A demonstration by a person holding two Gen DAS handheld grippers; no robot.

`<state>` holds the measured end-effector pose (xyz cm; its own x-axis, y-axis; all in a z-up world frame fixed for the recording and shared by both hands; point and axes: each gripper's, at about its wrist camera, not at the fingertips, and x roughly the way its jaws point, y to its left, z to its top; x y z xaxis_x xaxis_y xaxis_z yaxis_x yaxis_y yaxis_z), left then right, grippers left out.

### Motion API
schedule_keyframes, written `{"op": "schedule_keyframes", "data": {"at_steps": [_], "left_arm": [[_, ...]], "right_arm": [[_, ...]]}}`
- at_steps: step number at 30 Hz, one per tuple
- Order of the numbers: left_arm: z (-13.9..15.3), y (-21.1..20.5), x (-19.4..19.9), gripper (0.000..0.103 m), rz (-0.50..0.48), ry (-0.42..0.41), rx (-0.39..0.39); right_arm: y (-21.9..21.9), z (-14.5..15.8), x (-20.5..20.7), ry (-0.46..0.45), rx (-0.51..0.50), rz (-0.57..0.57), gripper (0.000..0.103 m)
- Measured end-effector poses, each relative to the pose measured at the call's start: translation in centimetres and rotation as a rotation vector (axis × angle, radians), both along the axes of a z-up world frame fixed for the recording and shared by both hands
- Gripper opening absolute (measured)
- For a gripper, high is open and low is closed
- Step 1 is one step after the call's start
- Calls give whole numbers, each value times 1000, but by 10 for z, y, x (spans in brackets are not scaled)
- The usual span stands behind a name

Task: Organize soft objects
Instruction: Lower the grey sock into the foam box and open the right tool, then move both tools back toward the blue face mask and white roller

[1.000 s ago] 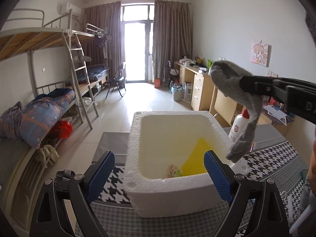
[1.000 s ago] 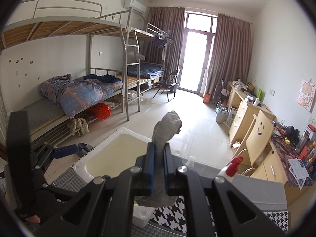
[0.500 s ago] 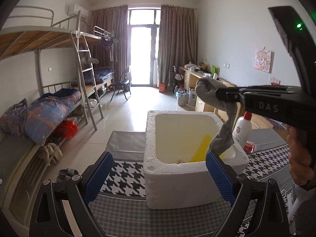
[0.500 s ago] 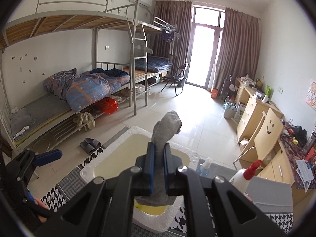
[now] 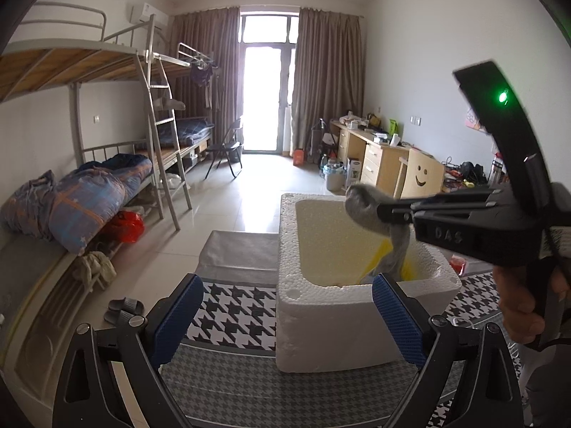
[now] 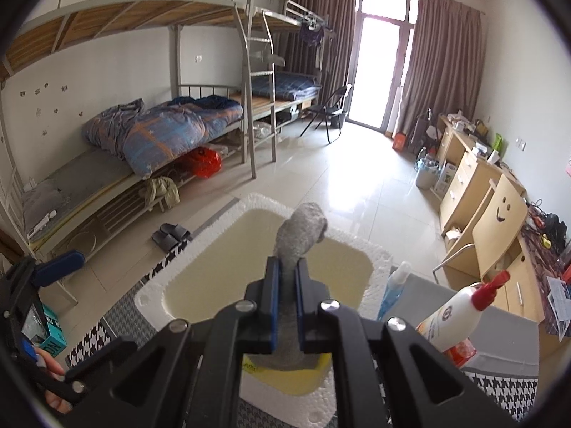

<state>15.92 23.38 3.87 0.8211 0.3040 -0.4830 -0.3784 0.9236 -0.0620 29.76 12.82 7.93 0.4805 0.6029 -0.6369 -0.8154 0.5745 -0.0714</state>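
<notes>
My right gripper (image 6: 285, 267) is shut on a grey sock (image 6: 301, 230). It holds the sock over the open white foam box (image 6: 157, 287). In the left wrist view the right gripper (image 5: 383, 212) reaches in from the right above the box (image 5: 321, 324), and the sock (image 5: 365, 207) hangs down into it beside a yellow item (image 5: 380, 258). My left gripper (image 5: 285, 315) is open and empty, low in front of the box's near wall. The box's floor is mostly hidden.
The box stands on a black-and-white houndstooth mat (image 5: 232, 310). A white bottle with a red cap (image 6: 460, 312) and a blue spray bottle (image 6: 394, 287) stand right of the box. Bunk beds (image 5: 89, 192) line the left wall, desks (image 5: 378, 157) the right.
The right gripper has carried the sock down and inward over the box, so its end now hangs inside. The left gripper has drawn back and left from the box, still open.
</notes>
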Motion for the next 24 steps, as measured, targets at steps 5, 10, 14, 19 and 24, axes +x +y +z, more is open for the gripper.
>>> {"op": "schedule_keyframes", "data": {"at_steps": [5,10,14,19,24], "left_arm": [[-2,2,0,96,6,3,-10],[-3,2,-2,96,19,4,-1],[-2,1,-1,96,20,3,-4],[1,-6,-2,96,12,0,3],[5,-15,-4,96,3,-6,3]], "right_arm": [[4,-14,7,51,-42,10,11],[6,-20,11,60,-62,18,52],[0,-16,10,52,-34,40,76],[-7,-9,10,50,-20,30,76],[-20,0,7,41,7,20,76]]}}
